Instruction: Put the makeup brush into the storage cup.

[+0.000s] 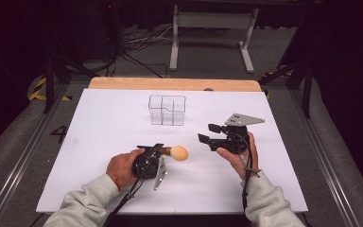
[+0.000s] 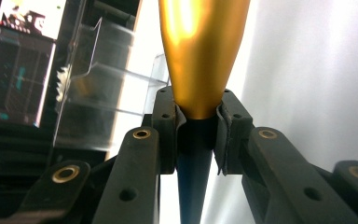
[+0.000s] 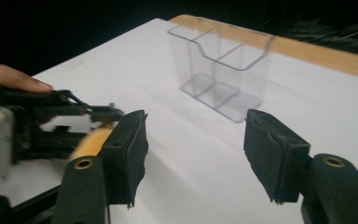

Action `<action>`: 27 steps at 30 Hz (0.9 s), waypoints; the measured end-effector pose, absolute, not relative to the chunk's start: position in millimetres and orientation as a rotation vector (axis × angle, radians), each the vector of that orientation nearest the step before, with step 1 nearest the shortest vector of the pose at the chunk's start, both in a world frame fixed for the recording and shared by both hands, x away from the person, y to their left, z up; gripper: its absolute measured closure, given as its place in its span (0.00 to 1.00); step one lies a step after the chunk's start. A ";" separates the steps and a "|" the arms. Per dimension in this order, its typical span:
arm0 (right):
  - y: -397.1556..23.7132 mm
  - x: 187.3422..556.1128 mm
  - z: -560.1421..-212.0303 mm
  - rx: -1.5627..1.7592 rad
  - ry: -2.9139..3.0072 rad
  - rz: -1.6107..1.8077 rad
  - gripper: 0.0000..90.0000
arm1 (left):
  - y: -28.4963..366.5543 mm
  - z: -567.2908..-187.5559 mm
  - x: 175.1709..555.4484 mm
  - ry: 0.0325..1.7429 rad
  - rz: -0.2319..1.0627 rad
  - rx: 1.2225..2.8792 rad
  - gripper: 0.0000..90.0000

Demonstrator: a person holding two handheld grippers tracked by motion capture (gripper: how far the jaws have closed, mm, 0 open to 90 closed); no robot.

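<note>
Fingers of the left gripper (image 1: 163,152) clamp a gold-bodied tool (image 1: 177,152) at six o'clock from the clear organiser (image 1: 167,109); right gripper (image 1: 209,134) hangs wide apart at three o'clock, nothing held

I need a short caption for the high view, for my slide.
Left tongs grip a gold-headed tool; right tongs open near a clear organizer.

A gold, bulb-ended tool with a dark tapered handle (image 1: 177,152) lies level just above the white table, clamped at its neck. Beyond it, the clear plastic divided holder (image 1: 167,110) stands upright, empty.
</note>
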State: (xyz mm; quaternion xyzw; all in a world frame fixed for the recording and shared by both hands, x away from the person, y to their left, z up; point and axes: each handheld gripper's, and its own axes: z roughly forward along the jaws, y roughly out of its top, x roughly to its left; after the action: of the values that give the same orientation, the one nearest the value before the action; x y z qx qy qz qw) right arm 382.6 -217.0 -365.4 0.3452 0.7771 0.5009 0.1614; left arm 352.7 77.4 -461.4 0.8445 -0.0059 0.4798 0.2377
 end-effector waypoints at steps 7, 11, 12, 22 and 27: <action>-233.5 374.0 -380.9 0.936 2.144 1.380 0.41 | 88.0 -452.6 359.5 0.086 1.213 2.307 0.82; -240.7 365.7 -384.3 0.885 2.095 1.362 0.40 | 94.1 -448.0 361.5 0.138 1.152 2.280 0.82; -242.1 363.6 -385.4 0.862 2.086 1.351 0.40 | 95.3 -447.3 361.6 0.150 1.138 2.282 0.82; -255.6 346.1 -402.1 0.741 1.996 1.243 0.29 | 111.0 -435.1 370.1 0.300 0.930 2.184 0.82; -261.6 336.9 -405.8 0.706 1.947 1.245 0.25 | 119.9 -429.5 374.0 0.372 0.852 2.125 0.82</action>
State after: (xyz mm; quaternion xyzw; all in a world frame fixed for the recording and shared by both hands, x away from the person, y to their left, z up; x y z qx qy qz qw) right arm 336.9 -261.6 -405.8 0.2733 0.7532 0.4818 0.3548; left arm 374.0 119.9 -429.5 0.8400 0.1470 0.3366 0.3994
